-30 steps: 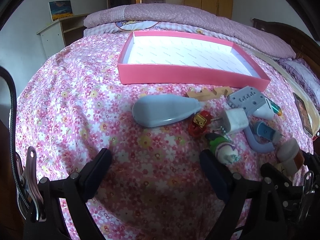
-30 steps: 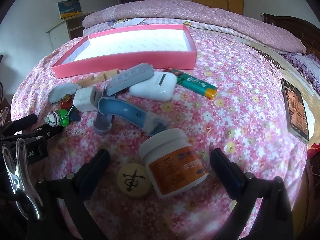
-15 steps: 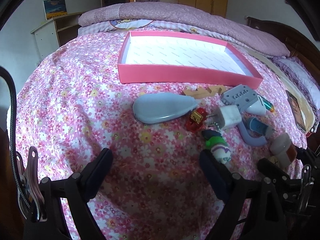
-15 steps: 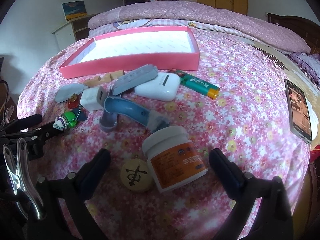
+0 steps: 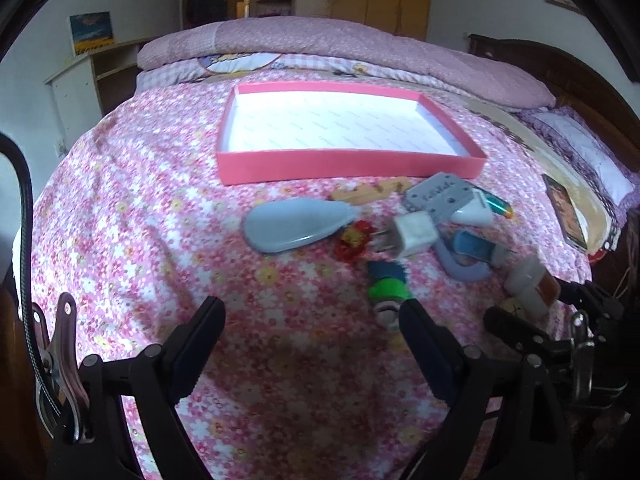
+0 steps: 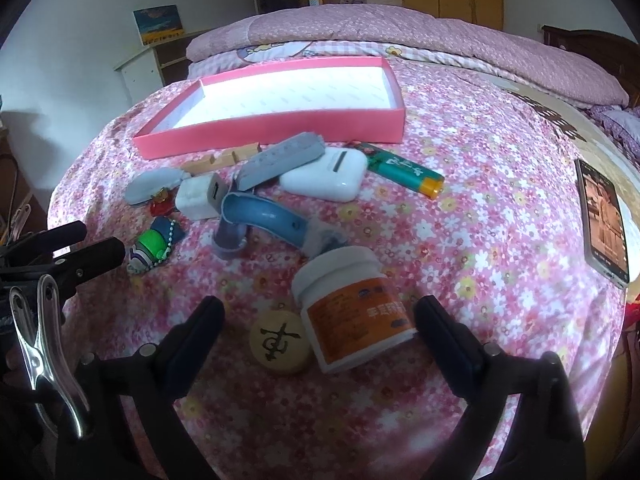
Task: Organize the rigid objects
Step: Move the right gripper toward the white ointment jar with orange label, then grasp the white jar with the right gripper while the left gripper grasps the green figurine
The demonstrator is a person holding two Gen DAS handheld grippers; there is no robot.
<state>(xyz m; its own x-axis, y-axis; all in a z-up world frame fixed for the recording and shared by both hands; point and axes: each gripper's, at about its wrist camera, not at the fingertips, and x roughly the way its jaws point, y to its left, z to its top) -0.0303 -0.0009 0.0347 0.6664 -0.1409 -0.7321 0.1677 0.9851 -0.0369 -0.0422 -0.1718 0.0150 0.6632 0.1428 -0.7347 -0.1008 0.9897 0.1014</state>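
Two grippers hover over the floral bedspread (image 6: 480, 216), both with jaws spread wide and holding nothing. The left gripper (image 5: 312, 320) faces bare cloth, a green keychain figure (image 5: 387, 289) just beside its right finger. The right gripper (image 6: 320, 320) straddles a white jar (image 6: 352, 312) and a round wooden chess piece (image 6: 279, 340). Beyond the clutter lies the pink tray (image 6: 272, 136), nothing inside.
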